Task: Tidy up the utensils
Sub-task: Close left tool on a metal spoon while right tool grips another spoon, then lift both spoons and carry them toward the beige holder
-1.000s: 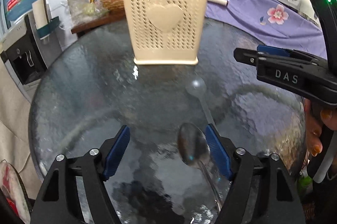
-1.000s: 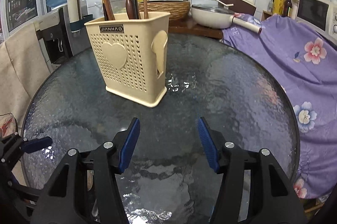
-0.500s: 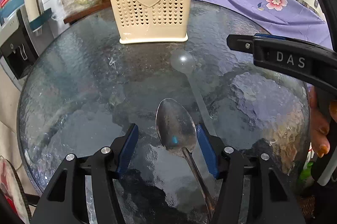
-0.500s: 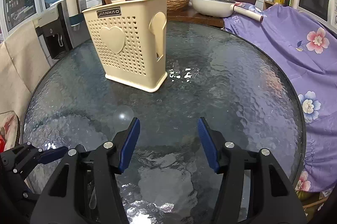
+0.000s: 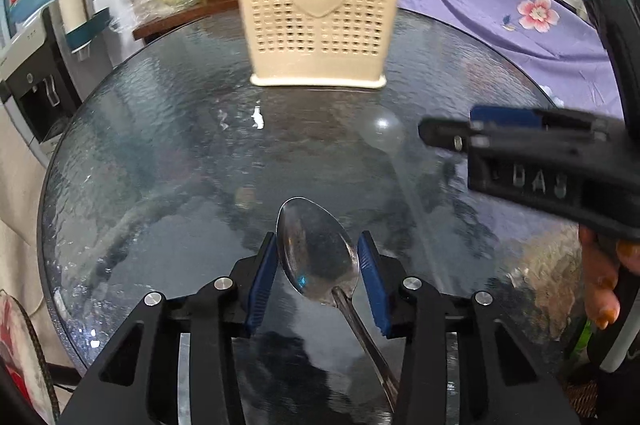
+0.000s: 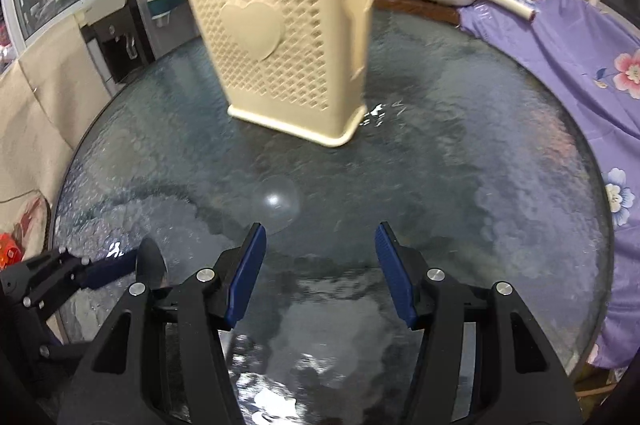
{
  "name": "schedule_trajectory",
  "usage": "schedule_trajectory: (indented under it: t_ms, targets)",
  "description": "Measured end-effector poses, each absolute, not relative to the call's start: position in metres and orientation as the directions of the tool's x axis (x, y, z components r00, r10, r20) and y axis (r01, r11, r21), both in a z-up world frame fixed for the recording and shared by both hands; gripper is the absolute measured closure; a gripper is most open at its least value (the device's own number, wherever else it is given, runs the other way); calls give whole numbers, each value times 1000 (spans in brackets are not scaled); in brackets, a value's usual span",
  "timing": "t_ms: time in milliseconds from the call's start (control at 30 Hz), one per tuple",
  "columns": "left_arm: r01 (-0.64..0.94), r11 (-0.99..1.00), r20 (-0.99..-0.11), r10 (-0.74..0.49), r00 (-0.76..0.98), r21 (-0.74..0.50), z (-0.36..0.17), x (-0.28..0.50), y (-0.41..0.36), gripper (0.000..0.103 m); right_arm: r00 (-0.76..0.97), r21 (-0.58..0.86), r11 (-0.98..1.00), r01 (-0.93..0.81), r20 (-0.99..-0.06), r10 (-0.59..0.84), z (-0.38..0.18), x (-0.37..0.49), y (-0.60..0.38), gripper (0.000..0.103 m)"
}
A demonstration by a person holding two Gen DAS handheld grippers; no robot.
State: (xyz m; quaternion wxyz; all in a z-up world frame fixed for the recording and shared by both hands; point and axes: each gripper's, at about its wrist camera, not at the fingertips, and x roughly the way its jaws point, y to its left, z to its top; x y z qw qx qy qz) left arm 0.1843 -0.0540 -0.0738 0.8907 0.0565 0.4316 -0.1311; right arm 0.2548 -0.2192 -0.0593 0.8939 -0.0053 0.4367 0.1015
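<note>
Clear spoon [image 5: 382, 135] lies between holder [image 5: 318, 9] and metal spoon [image 5: 316, 257].

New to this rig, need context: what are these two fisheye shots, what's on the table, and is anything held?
There is no robot here. A person holds a two-finger gripper in each hand, and each gripper carries a fisheye camera looking forward along its fingers.

The left wrist view shows the left gripper with a metal spoon lying on the round glass table, its bowl between the blue pads. The jaws have just been closing around it, but a firm grip is not clear yet. The right gripper is open and empty, hovering near a clear plastic spoon on the glass.

Behind both stands a cream perforated utensil holder, already holding some utensils, where the spoons presumably go.
</note>
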Motion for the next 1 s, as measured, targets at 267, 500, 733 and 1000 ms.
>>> schedule_trajectory:
  t_ms: [267,500,733,1000]
  targets:
    - [249,968,-780,-179,599,-31,-73,193,-31,63,551,61,975,-216,-816,173,-71,266,-190,46]
    - [245,969,-776,-186,602,-42,-73,195,-23,63,518,76,976,-203,-838,172,-78,284,-183,47]
    - [245,968,-775,-192,602,-50,-72,198,-19,63,537,43,982,-185,-832,138,-78,289,-178,66]
    - [239,969,-769,-200,607,-64,-69,201,-16,63,562,84,977,-197,-807,183,-73,283,-186,66]
